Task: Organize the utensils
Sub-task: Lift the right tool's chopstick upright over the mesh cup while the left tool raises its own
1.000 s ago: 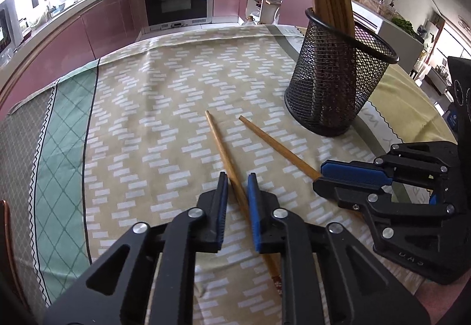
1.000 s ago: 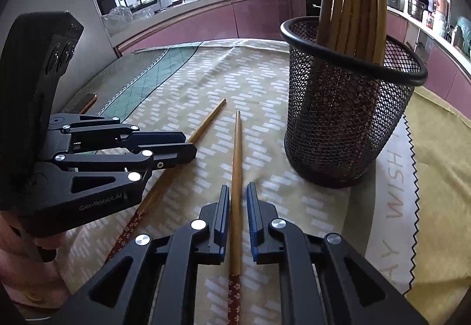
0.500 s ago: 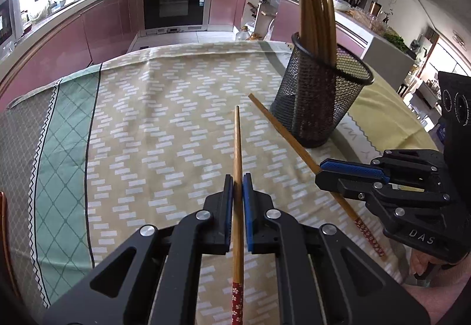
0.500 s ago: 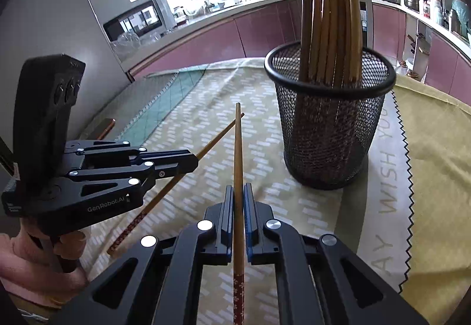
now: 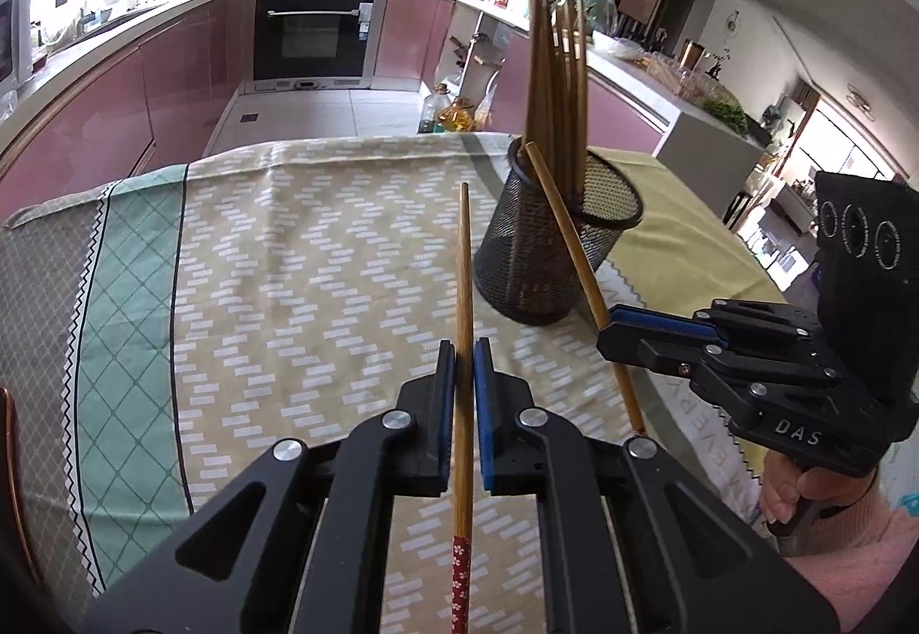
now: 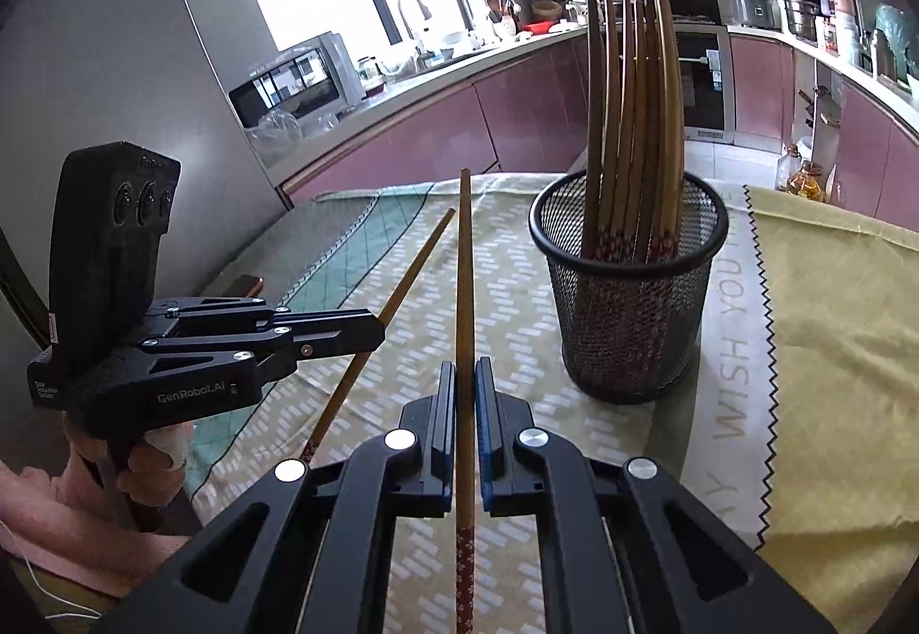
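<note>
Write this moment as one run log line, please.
left gripper: shut on chopstick | right gripper: shut on second chopstick | mesh holder: upright, holds chopsticks

Left black two-finger gripper with blue pads (image 5: 464, 352) tilted down, squeezed tight on thin brown wooden chopstick (image 5: 463, 289). Right black two-finger gripper with blue pads (image 6: 465, 375) same, pinching second brown wooden chopstick (image 6: 464, 289). Hand in pink sleeve (image 5: 804, 490) grips handle.

"genrobot.ai" on left gripper (image 6: 376, 332), "das" on right gripper (image 5: 609, 332), "wish you" on cloth (image 6: 732, 324)
</note>
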Tool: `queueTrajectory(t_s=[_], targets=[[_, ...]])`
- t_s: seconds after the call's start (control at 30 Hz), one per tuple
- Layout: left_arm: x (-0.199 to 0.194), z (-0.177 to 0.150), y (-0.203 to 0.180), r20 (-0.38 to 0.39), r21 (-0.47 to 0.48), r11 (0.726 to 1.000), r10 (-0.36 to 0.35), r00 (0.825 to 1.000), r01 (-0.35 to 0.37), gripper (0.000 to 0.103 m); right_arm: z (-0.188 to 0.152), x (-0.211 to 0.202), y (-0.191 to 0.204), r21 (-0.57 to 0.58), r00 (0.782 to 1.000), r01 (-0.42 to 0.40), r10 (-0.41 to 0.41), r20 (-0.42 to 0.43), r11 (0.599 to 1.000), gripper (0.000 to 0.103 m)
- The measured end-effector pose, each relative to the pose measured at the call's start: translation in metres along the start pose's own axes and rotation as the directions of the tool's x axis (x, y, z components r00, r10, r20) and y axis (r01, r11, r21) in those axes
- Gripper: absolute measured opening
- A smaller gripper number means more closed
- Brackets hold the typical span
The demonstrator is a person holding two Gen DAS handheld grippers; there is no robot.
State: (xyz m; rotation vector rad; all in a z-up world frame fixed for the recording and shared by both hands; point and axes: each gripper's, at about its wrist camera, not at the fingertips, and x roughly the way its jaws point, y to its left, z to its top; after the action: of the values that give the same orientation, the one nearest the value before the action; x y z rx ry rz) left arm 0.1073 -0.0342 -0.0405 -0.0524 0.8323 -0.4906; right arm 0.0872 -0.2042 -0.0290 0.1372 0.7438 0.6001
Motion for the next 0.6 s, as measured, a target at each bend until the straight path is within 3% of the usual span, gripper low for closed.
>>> queueTrajectory(t_s=[0.6], targets=[[-0.033, 0.017, -0.017, 0.093, 0.034, 0.996, -0.081, 0.992, 0.079, 0.007, 0.012, -0.032, -0.010, 0.024, 0.995, -0.006, 0.003, 0.099, 1.000, 0.006]])
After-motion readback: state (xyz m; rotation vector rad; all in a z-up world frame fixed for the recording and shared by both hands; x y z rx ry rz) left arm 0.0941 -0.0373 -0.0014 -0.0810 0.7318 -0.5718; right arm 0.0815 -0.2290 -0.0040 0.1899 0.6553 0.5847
